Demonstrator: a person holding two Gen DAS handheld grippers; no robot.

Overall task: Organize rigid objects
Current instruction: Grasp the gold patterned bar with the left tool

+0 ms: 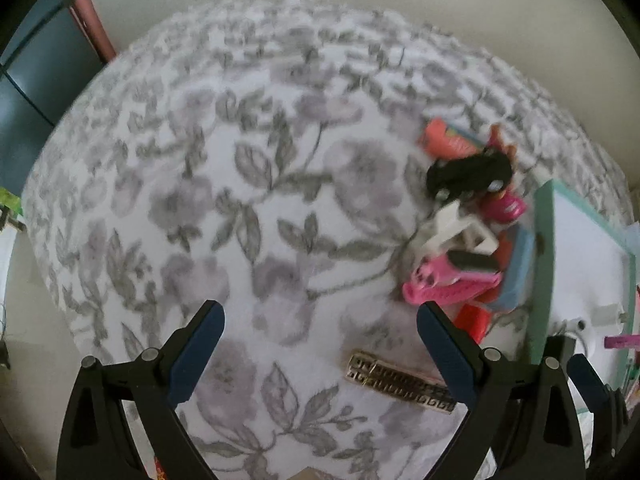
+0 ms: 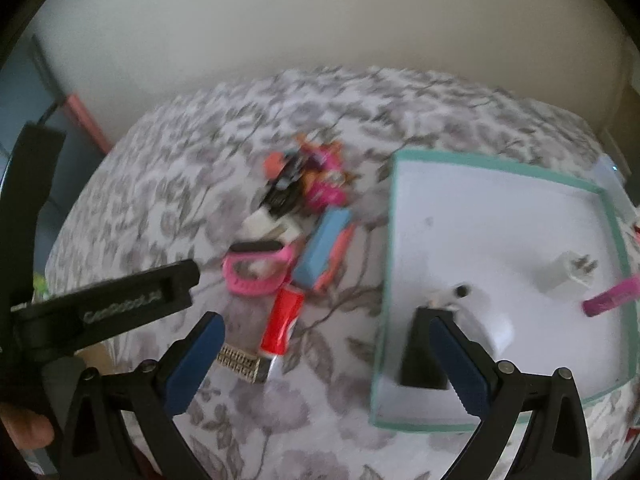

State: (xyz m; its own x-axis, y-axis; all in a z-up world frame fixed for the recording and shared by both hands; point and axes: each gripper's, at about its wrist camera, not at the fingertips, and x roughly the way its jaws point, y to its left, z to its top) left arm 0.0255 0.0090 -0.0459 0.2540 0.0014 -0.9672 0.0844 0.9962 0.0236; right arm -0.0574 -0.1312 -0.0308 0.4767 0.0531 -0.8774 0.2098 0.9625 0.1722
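Note:
A heap of small rigid items lies on the flowered bedspread: a black toy car, a white plastic piece, a pink wristband, a blue case, a red tube and a gold-patterned bar. Right of the heap stands a teal-rimmed white box holding a white plug, a pink stick and a black block. My left gripper is open above the bedspread, left of the heap. My right gripper is open over the box's near-left corner.
The bedspread covers a bed against a cream wall. A dark cabinet and a pink strip stand at the far left. The left gripper's body and a hand show in the right wrist view.

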